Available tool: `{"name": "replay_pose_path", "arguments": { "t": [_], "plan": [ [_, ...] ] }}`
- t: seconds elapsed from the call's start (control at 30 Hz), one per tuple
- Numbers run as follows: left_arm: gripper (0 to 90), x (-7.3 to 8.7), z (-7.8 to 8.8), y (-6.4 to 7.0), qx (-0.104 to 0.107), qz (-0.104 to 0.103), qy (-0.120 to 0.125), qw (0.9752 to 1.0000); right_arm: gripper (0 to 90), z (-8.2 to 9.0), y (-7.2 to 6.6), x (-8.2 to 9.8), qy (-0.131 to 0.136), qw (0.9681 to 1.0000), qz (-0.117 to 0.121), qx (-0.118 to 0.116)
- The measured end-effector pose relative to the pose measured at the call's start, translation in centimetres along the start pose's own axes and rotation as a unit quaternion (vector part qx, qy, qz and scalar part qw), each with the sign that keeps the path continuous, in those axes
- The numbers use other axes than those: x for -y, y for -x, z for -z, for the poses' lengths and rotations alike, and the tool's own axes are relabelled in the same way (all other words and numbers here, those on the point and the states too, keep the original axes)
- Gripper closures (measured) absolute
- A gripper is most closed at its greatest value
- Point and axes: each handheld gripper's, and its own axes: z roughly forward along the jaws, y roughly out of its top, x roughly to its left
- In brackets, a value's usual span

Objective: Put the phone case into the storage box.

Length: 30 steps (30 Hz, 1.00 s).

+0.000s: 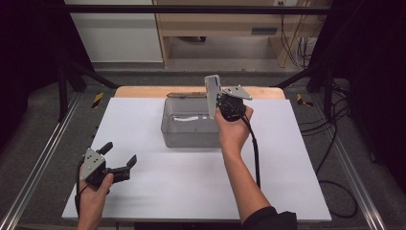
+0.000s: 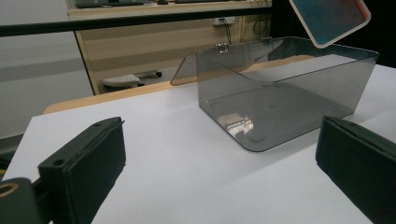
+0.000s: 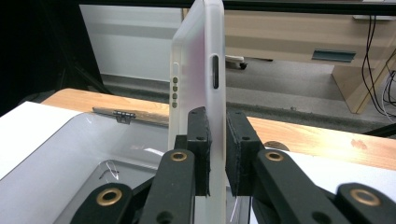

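Right gripper (image 3: 217, 154) fingers clamp the tablet (image 3: 198, 70) upright over the box (image 1: 189, 125) — left gripper (image 1: 119, 155) fingers wide.

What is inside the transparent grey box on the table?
The grey box looks empty: its bare floor shows through the walls. The right gripper holds a tablet above it, hiding part of the interior.

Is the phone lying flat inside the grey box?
No, the phone stands upright on edge between the right gripper's jaws, above the grey box.
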Motion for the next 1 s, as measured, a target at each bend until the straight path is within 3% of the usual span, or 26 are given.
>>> {"name": "replay_pose_path", "arguments": {
  "t": [0.7,1.0],
  "plan": [
    [2.0,0.0,-0.2,0.4,0.007,-0.007,-0.003,1.0,81.4,0.1,0.2,0.5,-0.001,0.9999,-0.007,0.008],
    [2.0,0.0,-0.2,0.5,0.008,-0.008,-0.004,0.9999,81.4,0.9,-0.2,1.3,0.02,0.9993,-0.01,0.03]
  ]
}}
